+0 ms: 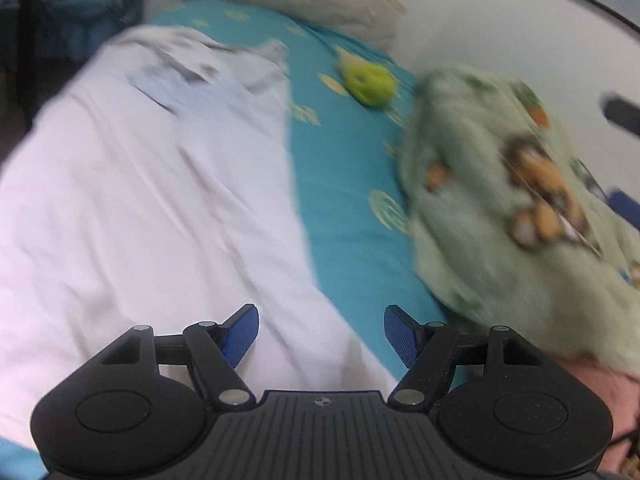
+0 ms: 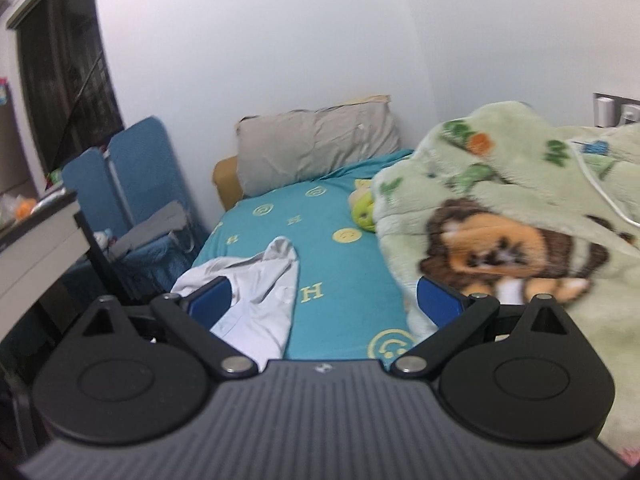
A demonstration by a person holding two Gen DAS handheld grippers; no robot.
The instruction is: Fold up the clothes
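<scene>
Now | left hand-held gripper (image 1: 321, 334): wide, empty | white garment (image 1: 140, 200): apparently just beneath, blurred

Bed (image 2: 340, 252): shirt (image 2: 260, 292), blanket (image 2: 500, 184), pillow (image 2: 316, 144), toy (image 2: 364, 212).

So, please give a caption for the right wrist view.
Open right gripper above white shirt on teal bedsheet.

On the bed (image 2: 332, 264): shirt (image 2: 260, 300) at left, blanket (image 2: 500, 184) at right, toy (image 2: 364, 212) between, pillow (image 2: 316, 144) behind at the head.
</scene>
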